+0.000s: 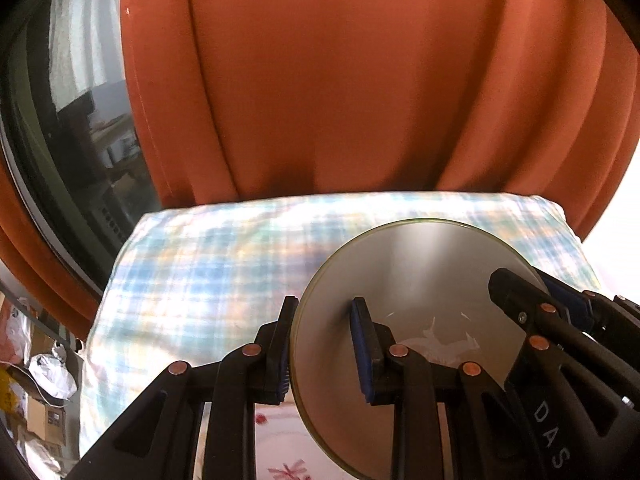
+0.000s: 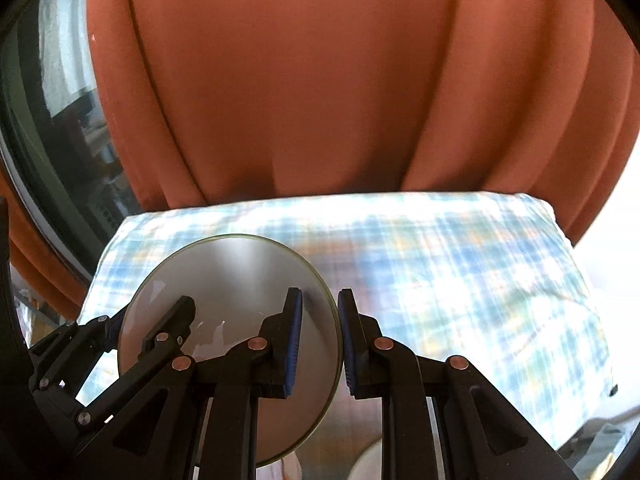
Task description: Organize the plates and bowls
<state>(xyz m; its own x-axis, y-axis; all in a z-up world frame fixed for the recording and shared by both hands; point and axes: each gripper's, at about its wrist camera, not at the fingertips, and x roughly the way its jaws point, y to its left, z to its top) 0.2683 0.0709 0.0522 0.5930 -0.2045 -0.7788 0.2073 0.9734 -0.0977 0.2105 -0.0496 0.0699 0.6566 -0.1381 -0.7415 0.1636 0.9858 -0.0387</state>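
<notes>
Both grippers, left and right, pinch opposite rim edges of one round translucent grey glass plate, held aloft above a plaid blue-and-white cloth. Uneven pull could slip it free. Orange curtain hangs close ahead; a cardboard box sits below.

Ahead of you hangs a rust-orange curtain in deep vertical folds, filling the far side of the scene. At its foot lies a pillow in a pale blue, white and orange plaid cover, washed bright by daylight coming from the right. To the left of the curtain you have a dark window pane reflecting blurred furniture. Low at the near left sit cardboard boxes and crumpled silver wrapping.
</notes>
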